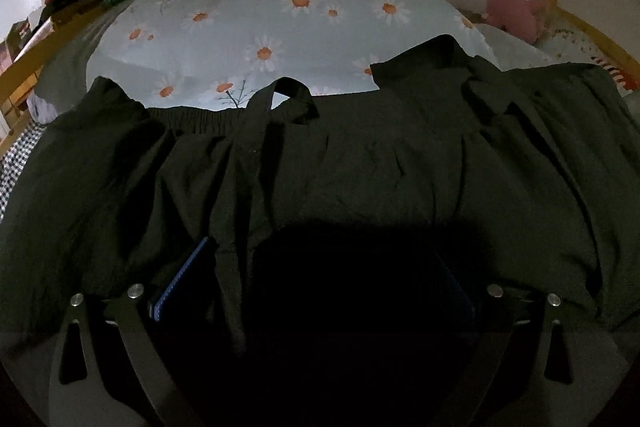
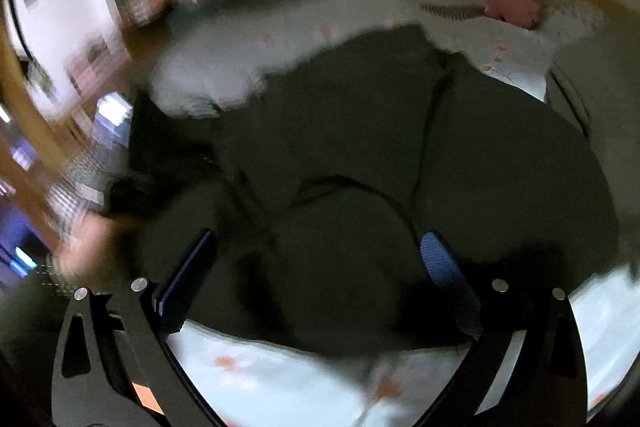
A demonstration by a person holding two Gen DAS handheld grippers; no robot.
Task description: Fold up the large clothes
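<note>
Dark trousers spread across the daisy quilt, waistband at the far edge

Left gripper gapes wide, low over the cloth, nearer; right gripper, blurred, also wide over the near hem; the garment's long axis runs side to side.
</note>
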